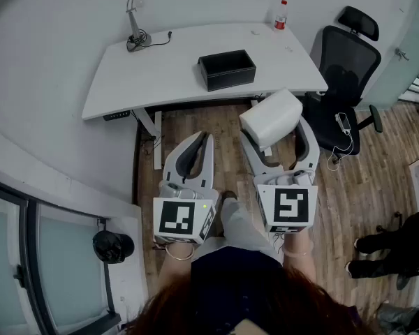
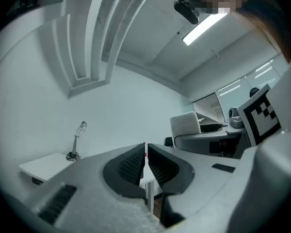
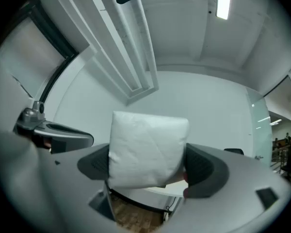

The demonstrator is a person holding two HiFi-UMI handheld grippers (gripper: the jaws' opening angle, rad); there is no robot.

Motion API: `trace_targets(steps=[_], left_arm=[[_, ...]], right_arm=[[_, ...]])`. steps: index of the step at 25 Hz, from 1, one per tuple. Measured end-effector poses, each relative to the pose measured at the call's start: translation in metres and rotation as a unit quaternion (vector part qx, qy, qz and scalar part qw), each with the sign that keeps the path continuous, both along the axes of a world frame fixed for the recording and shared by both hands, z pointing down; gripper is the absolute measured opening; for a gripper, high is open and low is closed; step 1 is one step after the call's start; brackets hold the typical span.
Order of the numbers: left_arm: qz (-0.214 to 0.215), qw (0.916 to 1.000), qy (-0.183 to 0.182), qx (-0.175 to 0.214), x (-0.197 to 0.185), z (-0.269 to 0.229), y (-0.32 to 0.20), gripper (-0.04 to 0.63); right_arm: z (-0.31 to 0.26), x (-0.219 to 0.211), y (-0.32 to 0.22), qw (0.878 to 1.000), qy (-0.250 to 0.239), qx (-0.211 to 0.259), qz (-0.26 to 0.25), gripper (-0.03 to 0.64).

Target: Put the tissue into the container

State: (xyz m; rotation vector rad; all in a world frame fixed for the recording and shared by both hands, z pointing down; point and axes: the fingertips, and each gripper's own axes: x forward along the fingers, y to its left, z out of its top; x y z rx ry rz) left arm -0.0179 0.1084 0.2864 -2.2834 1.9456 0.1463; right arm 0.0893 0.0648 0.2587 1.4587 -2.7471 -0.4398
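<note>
**Tissue pack in the right claw, short of the desk**

The right gripper (image 1: 276, 131) has its jaws spread wide and pressed on a white, soft-wrapped, pillow-shaped tissue pack (image 3: 146, 149). The pack fills the gap between the two dark pads and stands up above them. In the head view the pack (image 1: 271, 119) is in the air over the brown wooden floor (image 1: 195, 121), just at the near edge of the white curved desk (image 1: 160, 75).

The left gripper (image 2: 145, 152) holds nothing. Its ribbed pads are drawn together to a thin slit. It hangs beside the right gripper, at that gripper's 9 o'clock, also over the floor.

The black rectangular open-topped container (image 1: 227, 69) sits on the desk, at 11 o'clock from the held pack and apart from it. Its inside looks dark, and what it holds cannot be made out.

On the desk, a grey desk lamp (image 1: 134, 19) stands at the container's 10 o'clock, and a clear bottle with a red cap (image 1: 281, 15) at its 2 o'clock. A black office chair (image 1: 346, 68) is at the desk's 3 o'clock end.
</note>
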Motion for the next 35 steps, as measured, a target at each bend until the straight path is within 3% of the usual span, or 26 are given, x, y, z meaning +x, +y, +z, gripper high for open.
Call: trace_targets(steps=[35], left_arm=[[0.001, 0.9999, -0.011, -0.012, -0.044, -0.005, -0.148, 0.037]], right_arm=[[0.015, -0.040, -0.139, 0.999, 0.023, -0.032, -0.016, 0.423]])
